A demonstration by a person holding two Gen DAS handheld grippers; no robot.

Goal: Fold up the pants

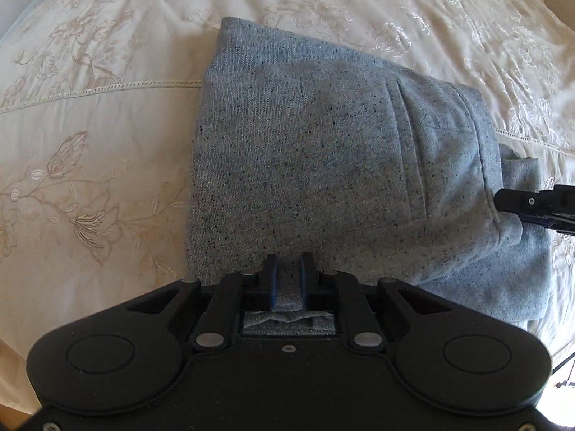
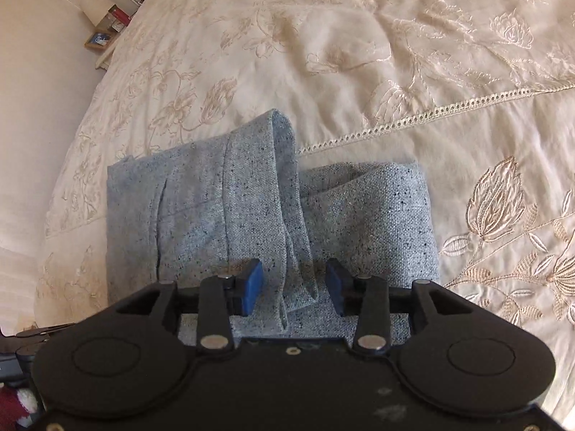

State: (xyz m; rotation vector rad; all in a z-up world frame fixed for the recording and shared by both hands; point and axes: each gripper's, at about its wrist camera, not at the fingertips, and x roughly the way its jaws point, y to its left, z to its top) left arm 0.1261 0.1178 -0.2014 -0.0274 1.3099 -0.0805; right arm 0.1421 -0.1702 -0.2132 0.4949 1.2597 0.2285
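Observation:
The grey-blue speckled pants (image 1: 323, 165) lie folded into a thick bundle on the bed. My left gripper (image 1: 288, 273) points steeply down at the bundle's near edge, shut on a pinch of the fabric between its blue pads. My right gripper (image 2: 294, 285) stands open over the pants (image 2: 215, 215). A raised folded edge of the cloth runs between its blue pads (image 2: 251, 285), and they do not press on it. In the left wrist view, one black finger (image 1: 517, 201) of the right gripper touches the bundle's right end.
A cream embroidered bedspread (image 1: 90, 179) with a lace seam (image 2: 431, 113) covers the bed all round the pants. A bedside shelf with a lamp and small items (image 2: 107, 25) stands past the bed's far left edge.

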